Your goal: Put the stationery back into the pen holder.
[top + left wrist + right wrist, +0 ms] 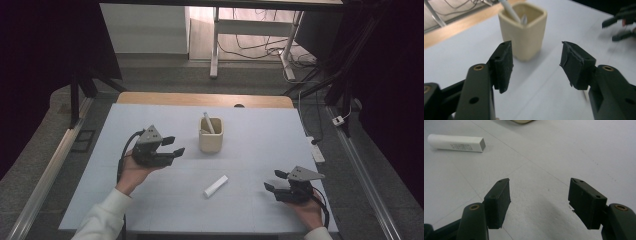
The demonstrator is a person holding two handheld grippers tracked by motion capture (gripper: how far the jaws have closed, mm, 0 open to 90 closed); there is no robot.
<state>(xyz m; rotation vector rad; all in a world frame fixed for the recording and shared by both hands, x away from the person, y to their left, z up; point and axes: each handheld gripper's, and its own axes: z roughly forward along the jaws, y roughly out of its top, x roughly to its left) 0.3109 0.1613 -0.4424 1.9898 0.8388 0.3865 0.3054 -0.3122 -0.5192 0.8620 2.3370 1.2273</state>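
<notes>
Right now both tools sit low over the pale tabletop [165,200], each in one of the person's hands. The left tool [175,145] is at the left-centre of the high view, its jaws spread wide and holding nothing, pointed toward the cream square cup [210,135] just right of it near the middle of the frame. In the left gripper view that cup [525,32] stands upright beyond the gap between the jaws, apart from them, with a white stick-like object [510,11] leaning inside it. The right tool [275,180] is at the lower right of the high view, jaws likewise parted and empty. A white tube [215,186] lies flat on the tabletop between the two tools, below the cup; it appears at the upper left of the right gripper view [456,143], well clear of the jaws.
</notes>
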